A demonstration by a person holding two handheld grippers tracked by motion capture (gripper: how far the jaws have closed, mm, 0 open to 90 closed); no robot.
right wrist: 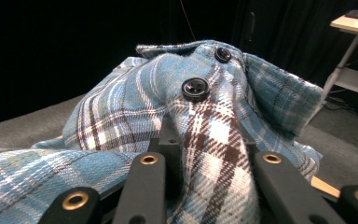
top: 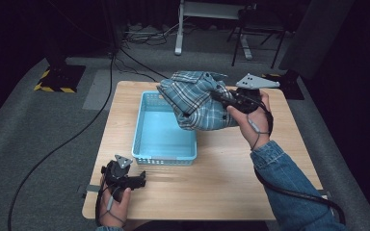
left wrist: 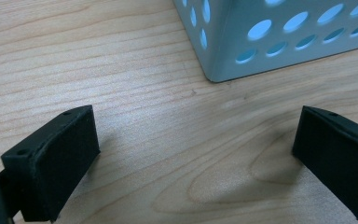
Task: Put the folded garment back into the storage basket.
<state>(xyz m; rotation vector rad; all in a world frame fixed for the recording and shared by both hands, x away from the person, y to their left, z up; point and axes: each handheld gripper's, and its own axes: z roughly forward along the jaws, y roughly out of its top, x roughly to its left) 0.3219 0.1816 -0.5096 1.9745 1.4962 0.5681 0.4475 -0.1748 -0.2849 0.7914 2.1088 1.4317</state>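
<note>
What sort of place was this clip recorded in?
Probably a lab or recording studio, not a home: a lone wooden table on grey carpet, dark curtained surroundings, cables trailing over the floor, and hazard-striped stand bases beside it.

In the right gripper view the fingertips of the right gripper (right wrist: 207, 154) were buried under the plaid shirt (right wrist: 177, 116), whose lower folds ran off the bottom and left edges. In the left gripper view, the left gripper (left wrist: 193, 144) had both fingers cut by the frame (the right one more), and beyond them the blue basket (left wrist: 261, 42) showed just one corner.
</note>
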